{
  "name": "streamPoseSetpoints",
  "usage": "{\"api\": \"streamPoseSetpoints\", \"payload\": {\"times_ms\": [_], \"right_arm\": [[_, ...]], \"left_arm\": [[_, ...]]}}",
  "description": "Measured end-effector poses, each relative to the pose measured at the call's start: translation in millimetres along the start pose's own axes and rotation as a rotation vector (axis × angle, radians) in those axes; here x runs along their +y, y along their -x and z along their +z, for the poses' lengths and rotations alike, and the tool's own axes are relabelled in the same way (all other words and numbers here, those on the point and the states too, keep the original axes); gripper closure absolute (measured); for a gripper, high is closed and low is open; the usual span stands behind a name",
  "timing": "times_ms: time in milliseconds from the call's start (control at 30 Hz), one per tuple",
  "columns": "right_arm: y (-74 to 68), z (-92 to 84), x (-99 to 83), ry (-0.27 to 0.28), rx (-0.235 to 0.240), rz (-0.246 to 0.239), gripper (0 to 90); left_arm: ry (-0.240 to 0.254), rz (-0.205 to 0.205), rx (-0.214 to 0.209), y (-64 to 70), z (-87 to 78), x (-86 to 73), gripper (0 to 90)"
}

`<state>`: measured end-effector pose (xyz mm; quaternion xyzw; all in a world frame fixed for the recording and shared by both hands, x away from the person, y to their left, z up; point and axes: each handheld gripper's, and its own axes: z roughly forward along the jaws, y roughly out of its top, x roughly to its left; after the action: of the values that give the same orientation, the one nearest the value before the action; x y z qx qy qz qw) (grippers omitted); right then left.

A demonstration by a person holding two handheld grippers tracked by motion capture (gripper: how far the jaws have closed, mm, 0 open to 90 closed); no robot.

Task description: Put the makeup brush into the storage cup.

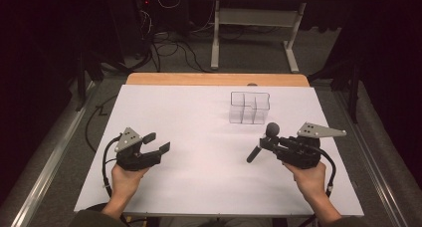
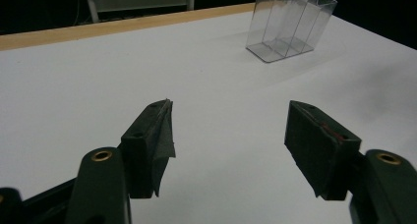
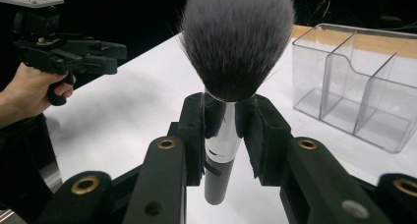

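Right claw [image 3: 223,130] is closed on a makeup brush [image 3: 231,62], its jaws pinching the silver ferrule just below the grey-tipped bristle head, with the dark handle hanging beneath them. In the high view the brush [image 1: 262,141] is held above the white table [image 1: 209,187] at its right side, bristles toward the far edge and handle slanting down to the left. A clear plastic organizer [image 1: 249,107] with several compartments stands near, beyond the brush. Left claw [image 1: 156,142], well apart at the table's left, is wide open and holds nothing.
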<state>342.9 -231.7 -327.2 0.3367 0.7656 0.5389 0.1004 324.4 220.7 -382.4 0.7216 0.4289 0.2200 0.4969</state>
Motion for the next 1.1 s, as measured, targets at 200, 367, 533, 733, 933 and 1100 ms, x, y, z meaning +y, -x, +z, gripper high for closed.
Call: {"api": "streamPoseSetpoints", "payload": {"times_ms": [200, 367, 533, 733, 933, 1100], "right_arm": [[5.7, 0.7, 5.7, -0.005, -0.016, -0.004, 72.6], [9.5, 0.0, 11.5, -0.012, -0.034, -0.014, 72.6], [11.8, 0.6, 18.3, -0.013, -0.043, -0.020, 72.7], [13.9, 2.3, 24.3, -0.020, -0.050, -0.027, 72.7], [18.1, 1.3, 31.4, -0.030, -0.075, -0.033, 72.6], [21.5, -0.3, 38.9, -0.026, -0.096, -0.036, 72.7]], "left_arm": [[-0.005, 0.004, 0.012, -0.4, 0.1, -1.0, 35.3], [0.001, 0.002, 0.014, -1.0, -0.4, -2.3, 35.3], [0.000, -0.009, 0.009, -1.3, -0.2, -3.5, 35.3], [-0.006, 0.001, 0.013, -0.5, 1.1, -4.2, 35.1], [-0.014, 0.003, 0.013, -0.5, 2.8, -4.3, 34.9], [-0.013, 0.009, 0.012, 0.7, 3.3, -4.3, 34.8]]}}
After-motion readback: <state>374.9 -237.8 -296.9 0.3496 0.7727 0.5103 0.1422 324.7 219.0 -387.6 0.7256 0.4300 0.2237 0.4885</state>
